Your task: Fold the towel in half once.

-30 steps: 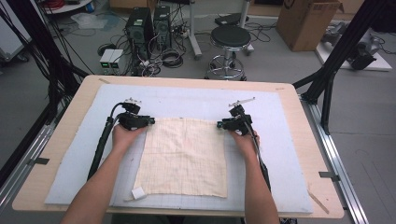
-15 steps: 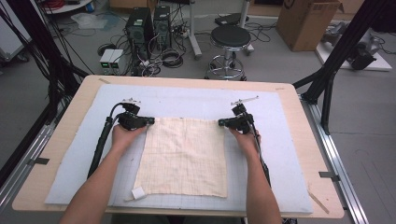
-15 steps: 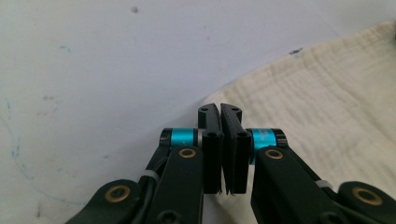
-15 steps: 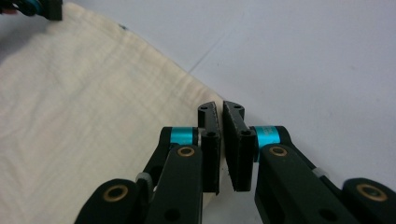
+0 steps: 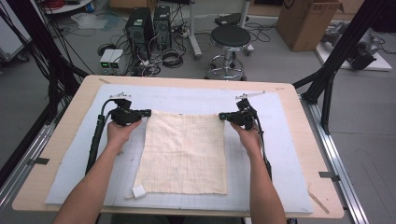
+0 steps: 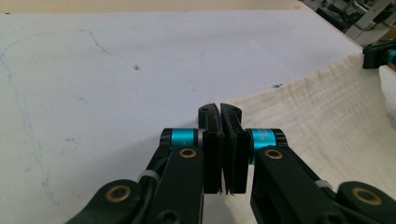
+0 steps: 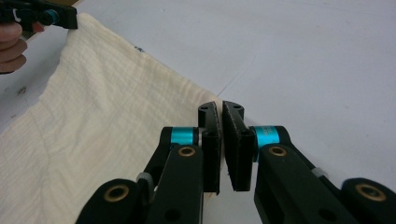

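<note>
The cream cloth [image 5: 184,154] lay flat mid-desk, its far corners pinched by the left gripper [image 5: 145,112] and right gripper [image 5: 222,115], jaws closed on the fabric. It looked light, limp and thin, likely to sag and wrinkle, so corners seemed the best hold.

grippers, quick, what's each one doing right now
Left hand-held gripper: shut on the cloth's far left corner.
Right hand-held gripper: shut on the cloth's far right corner.
</note>
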Tool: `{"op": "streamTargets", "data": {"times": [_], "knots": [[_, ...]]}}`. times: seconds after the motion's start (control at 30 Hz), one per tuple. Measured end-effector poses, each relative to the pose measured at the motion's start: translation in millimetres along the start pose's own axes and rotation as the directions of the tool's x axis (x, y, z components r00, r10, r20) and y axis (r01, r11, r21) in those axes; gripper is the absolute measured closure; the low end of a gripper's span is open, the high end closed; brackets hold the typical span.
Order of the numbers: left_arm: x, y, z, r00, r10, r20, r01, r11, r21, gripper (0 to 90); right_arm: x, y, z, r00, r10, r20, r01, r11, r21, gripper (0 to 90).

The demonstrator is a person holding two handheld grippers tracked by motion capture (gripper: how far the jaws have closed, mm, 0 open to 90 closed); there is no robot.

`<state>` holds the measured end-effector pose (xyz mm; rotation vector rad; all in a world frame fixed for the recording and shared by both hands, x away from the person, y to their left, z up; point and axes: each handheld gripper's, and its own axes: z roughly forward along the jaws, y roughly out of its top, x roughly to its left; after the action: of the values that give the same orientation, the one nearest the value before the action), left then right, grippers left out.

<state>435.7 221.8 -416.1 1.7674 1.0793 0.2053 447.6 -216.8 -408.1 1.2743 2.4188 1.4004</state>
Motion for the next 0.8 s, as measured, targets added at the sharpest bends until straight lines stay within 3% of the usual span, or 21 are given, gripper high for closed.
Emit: {"op": "streamTargets", "data": {"times": [0.27, 0.43, 0.53, 0.8], "knots": [[-5.1, -5.6, -10.7, 0.9986, 0.016, 0.05, -0.015, 0.9996, -0.026, 87.2, 4.2, -4.8, -6.3, 0.9987, 0.011, -0.051, -0.012, 1.0, -0.029, 86.0], [-9.2, -8.0, -19.1, 0.9974, 0.035, 0.063, -0.035, 0.9993, -0.012, 87.2, 11.6, -5.5, -9.8, 0.9977, -0.017, -0.066, 0.015, 0.999, -0.031, 86.0], [-12.3, -7.9, -24.1, 0.997, 0.039, 0.067, -0.037, 0.9989, -0.029, 87.2, 14.3, -7.6, -12.8, 0.9972, -0.028, -0.069, 0.026, 0.999, -0.032, 86.0], [-14.4, -15.4, -36.9, 0.9957, 0.04, 0.083, -0.037, 0.9986, -0.037, 87.2, 18.4, -15.5, -26.9, 0.9948, -0.026, -0.098, 0.021, 0.998, -0.053, 86.0]]}}
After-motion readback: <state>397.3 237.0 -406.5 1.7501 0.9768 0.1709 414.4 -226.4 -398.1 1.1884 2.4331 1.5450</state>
